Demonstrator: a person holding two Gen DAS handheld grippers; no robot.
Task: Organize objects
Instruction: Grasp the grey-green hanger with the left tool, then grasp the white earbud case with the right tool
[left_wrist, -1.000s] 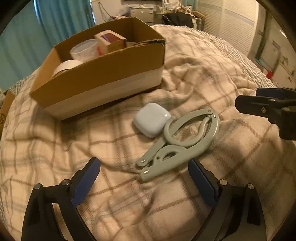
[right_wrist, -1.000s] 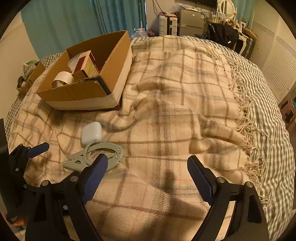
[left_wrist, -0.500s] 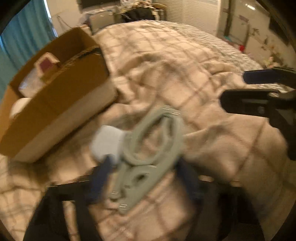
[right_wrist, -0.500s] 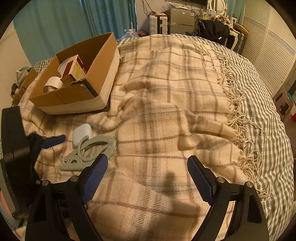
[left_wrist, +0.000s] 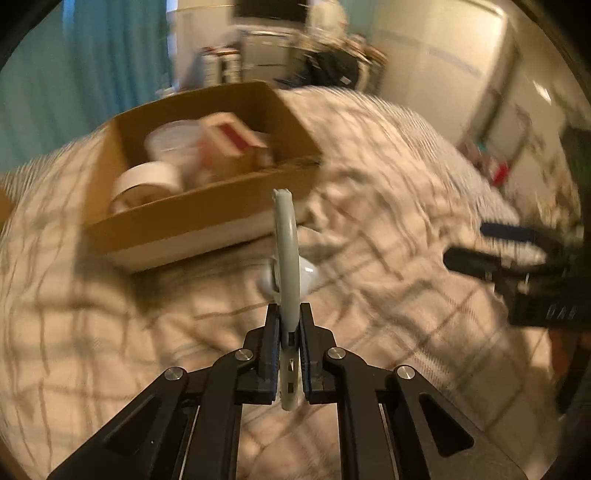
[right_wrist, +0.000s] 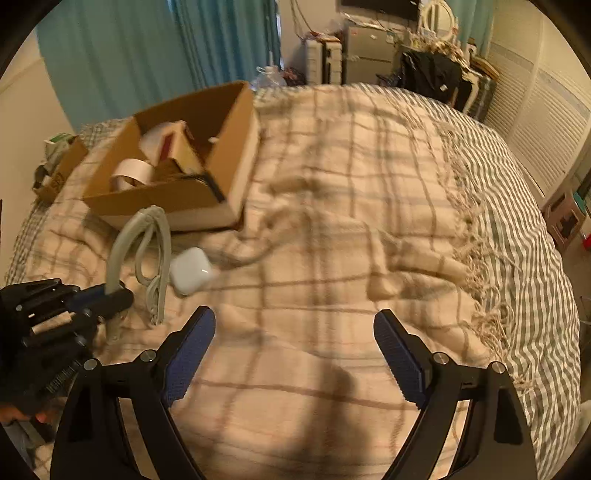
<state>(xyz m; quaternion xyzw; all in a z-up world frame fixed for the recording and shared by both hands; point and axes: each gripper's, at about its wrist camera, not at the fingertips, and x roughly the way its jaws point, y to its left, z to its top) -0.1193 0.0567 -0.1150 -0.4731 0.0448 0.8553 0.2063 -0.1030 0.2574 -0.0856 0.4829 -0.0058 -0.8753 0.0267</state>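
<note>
My left gripper (left_wrist: 289, 317) is shut on a grey-green plastic clip (left_wrist: 286, 258) and holds it edge-on, lifted off the blanket. It also shows in the right wrist view (right_wrist: 140, 251), held by the left gripper (right_wrist: 110, 295). A white earbud case (right_wrist: 190, 271) lies on the plaid blanket just right of the clip; in the left wrist view it (left_wrist: 306, 275) sits behind the clip. An open cardboard box (left_wrist: 207, 218) stands beyond. My right gripper (right_wrist: 295, 339) is open and empty above the blanket.
The box (right_wrist: 229, 147) holds a tape roll (right_wrist: 131, 173), a white tub and a small red-and-tan carton (left_wrist: 232, 147). The plaid blanket (right_wrist: 332, 221) covers a striped bed. Furniture and clutter stand behind, and teal curtains hang at the back left.
My left gripper moved onto the clip, shut on it and lifted it off the blanket, turning it upright. The right gripper shifted slightly and stayed open.
</note>
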